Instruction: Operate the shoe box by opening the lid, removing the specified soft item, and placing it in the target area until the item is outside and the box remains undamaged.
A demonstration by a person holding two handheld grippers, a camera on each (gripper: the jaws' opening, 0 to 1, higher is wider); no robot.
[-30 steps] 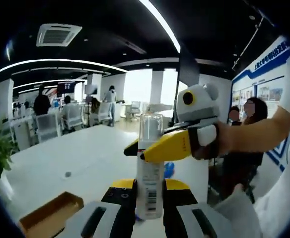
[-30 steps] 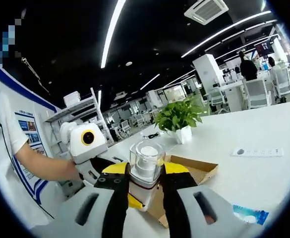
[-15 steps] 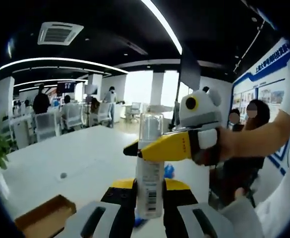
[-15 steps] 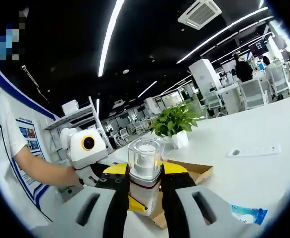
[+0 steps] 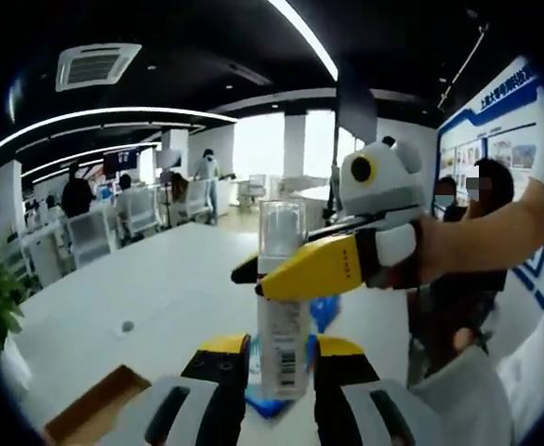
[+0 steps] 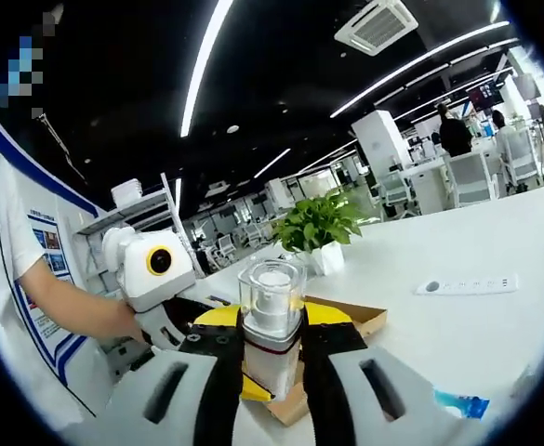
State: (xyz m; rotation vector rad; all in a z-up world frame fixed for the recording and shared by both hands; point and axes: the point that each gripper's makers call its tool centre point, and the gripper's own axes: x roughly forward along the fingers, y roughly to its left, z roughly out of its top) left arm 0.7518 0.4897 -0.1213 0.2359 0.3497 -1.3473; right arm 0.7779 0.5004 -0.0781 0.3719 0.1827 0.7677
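Left tongs (image 5: 281, 367): in the left gripper view they were closed on a slim white bottle (image 5: 282, 344), one jaw pressing each side of its lower body.
Bottle: it stood upright between the jaws, with a clear cap on top and a barcode label low on its side.
Right tongs (image 6: 272, 348): in the right gripper view they were clamped on the same bottle (image 6: 272, 330), the jaws against its white body below the clear cap.
Right tongs, from the left gripper view: the yellow jaw (image 5: 313, 268) reached in from the right and met the bottle about mid-height; a hand (image 5: 411, 260) gripped the handle behind it.
Left tongs, from the right gripper view: the white body with its yellow ring sat at the left, held by a hand (image 6: 127, 321).
Shoe box (image 6: 346, 321): a brown cardboard box lay on the white table (image 6: 457, 325) just behind the bottle; in the left gripper view one corner (image 5: 90, 418) showed at lower left.
Box lid: I could not tell whether it was open.
Blue packet (image 6: 462, 404): it lay flat on the table at lower right, apart from the box.
Potted plant (image 6: 318, 228): it stood on the table beyond the box.
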